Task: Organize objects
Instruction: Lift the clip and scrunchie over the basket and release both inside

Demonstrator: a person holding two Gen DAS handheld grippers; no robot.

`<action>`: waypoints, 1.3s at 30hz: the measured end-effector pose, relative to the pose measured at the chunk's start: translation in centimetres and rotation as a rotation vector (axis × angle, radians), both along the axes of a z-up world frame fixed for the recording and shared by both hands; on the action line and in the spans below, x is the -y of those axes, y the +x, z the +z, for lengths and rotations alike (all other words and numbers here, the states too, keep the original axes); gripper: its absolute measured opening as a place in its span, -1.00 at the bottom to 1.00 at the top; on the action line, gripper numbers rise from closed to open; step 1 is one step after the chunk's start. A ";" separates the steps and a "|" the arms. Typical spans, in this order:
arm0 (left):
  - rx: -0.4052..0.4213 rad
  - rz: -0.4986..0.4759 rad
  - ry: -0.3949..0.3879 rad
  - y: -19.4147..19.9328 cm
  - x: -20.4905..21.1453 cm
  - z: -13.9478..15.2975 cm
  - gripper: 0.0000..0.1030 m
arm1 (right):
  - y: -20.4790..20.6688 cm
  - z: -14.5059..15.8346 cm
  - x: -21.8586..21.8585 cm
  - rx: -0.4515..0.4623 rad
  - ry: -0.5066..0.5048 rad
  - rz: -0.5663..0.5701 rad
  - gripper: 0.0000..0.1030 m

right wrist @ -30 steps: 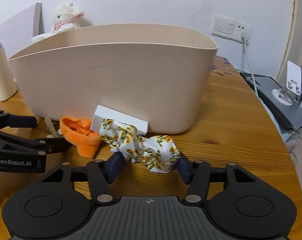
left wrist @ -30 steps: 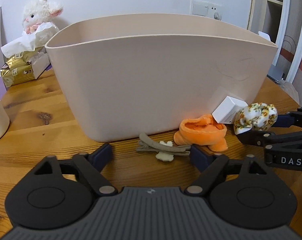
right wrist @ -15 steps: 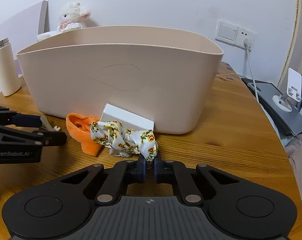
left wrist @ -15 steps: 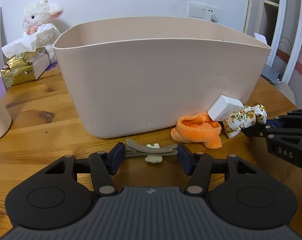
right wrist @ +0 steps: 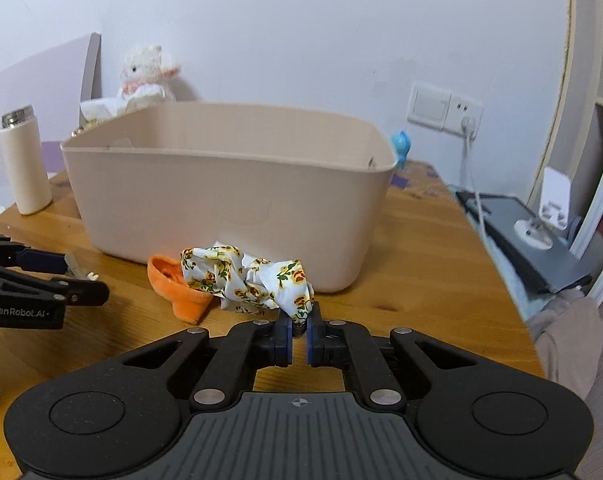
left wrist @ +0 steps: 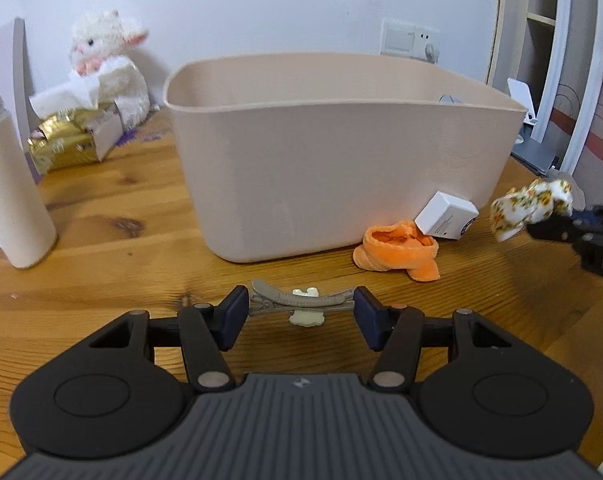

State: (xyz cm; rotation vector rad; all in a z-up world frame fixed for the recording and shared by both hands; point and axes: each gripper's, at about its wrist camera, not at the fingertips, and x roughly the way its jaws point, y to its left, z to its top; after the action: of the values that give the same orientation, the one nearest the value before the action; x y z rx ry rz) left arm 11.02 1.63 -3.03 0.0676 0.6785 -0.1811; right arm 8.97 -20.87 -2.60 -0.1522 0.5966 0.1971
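White wall behind, a socket plate (right wrist: 445,106) on it; you work on a wooden table (left wrist: 113,240). A large beige bin (left wrist: 333,152) stands in the middle of it. To the left of the bin: a cream bottle (left wrist: 11,192), a gold tissue pack (left wrist: 67,142), and a white plush lamb (left wrist: 109,68) against the wall.

Your left gripper (left wrist: 300,312) sits low at the near edge of the table. Its jaws are set wide, one pad at each end of a grey hair clip (left wrist: 297,302). The clip spans the gap lengthwise and both pads touch it. A small cream charm shows on the clip.

Your right gripper (right wrist: 299,330) has its jaws nearly together, pinching a fold of the floral scrunchie (right wrist: 253,276). In the left view the scrunchie hangs clear of the table, just right of the bin.

An orange sock (left wrist: 397,250) lies on the table in front of the bin. A small white box (left wrist: 445,216) leans tilted against the bin wall, just behind the sock.

A grey laptop (right wrist: 529,240) lies at the far right, with a person's sleeve (right wrist: 569,332) near it.
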 end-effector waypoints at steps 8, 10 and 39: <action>0.096 -0.016 0.012 -2.3 -0.5 3.4 0.15 | -1.6 3.3 1.0 0.092 0.037 -0.012 -0.89; 0.132 -0.018 0.012 -2.6 -0.5 4.7 0.15 | -1.7 4.1 1.1 0.117 0.044 -0.014 -0.89; 0.094 0.058 0.059 11.8 0.5 7.2 0.15 | 10.6 5.0 -3.4 0.066 0.001 -0.029 -0.88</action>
State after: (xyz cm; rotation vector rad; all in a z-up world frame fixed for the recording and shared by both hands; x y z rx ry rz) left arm 22.78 1.10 4.19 0.1119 0.5915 -0.1018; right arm 19.58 -17.44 2.44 -0.1481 0.5329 0.1636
